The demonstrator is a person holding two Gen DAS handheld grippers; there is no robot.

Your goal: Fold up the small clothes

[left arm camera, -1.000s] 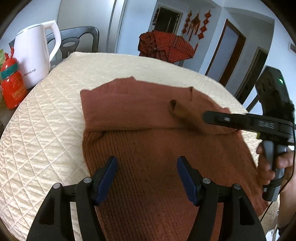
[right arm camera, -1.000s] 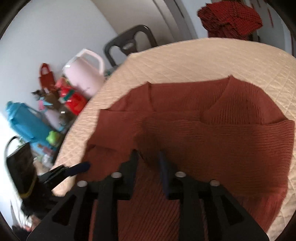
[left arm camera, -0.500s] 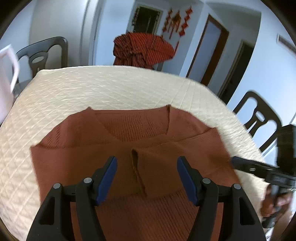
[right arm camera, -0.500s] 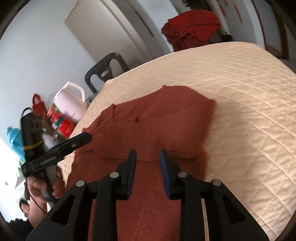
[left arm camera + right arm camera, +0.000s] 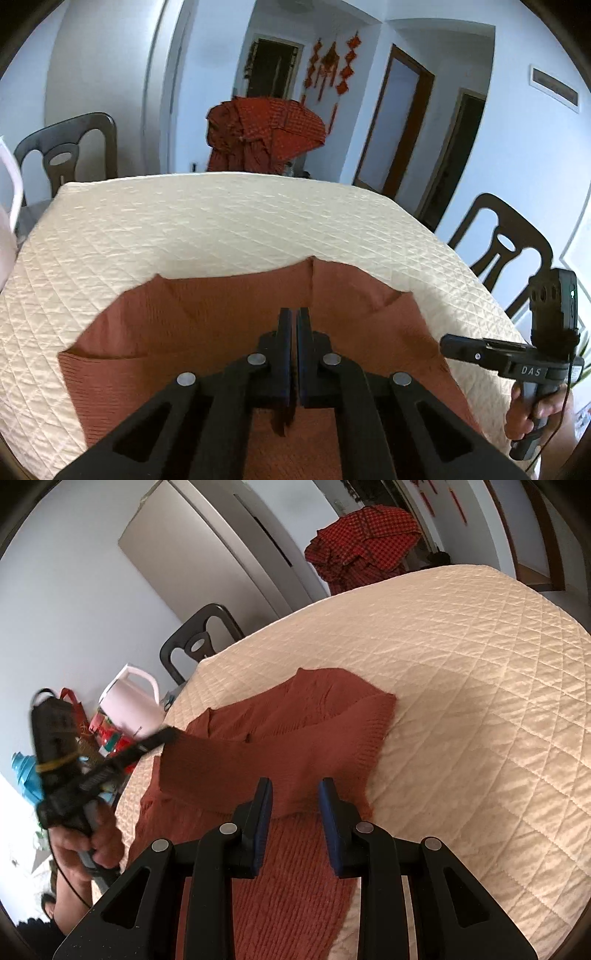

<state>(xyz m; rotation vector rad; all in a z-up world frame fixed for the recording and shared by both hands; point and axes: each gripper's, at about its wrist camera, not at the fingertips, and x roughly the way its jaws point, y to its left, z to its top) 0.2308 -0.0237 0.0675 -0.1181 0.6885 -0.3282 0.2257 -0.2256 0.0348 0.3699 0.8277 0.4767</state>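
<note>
One rust-brown ribbed knit sweater [image 5: 207, 325] lies spread on the one table, which is covered with a cream quilted cloth [image 5: 207, 229]. In the left wrist view the sweater fills the lower half, from about 8 o'clock round to 4 o'clock, with its far edge near the middle of the table. Both sleeves look folded in across the body.

Two grippers in play. The left gripper [image 5: 293, 314] has its jaws squeezed together, and a small bit of the knit pokes out between the blue pads lower down, so it looks like it's pinching sweater fabric. In the right wrist view that same gripper sits at 9 o'clock, a bit blurred, its tip at the sleeve edge, with a hand [image 5: 86, 843] wrapped round the handle.

The right gripper [image 5: 295, 794] has its jaws partly apart over the folded sleeve; the pads aren't pressing on anything I can see, just cloth below the gap. From the left camera it's out at 4 o'clock, off the sweater's right edge, held by another hand [image 5: 532, 413].

Background count: two dark plastic chairs [image 5: 70, 151] in the left view, one red checked cloth [image 5: 266, 133] draped at 12 o'clock, one white kettle [image 5: 129, 705] at 9 o'clock in the right view.
</note>
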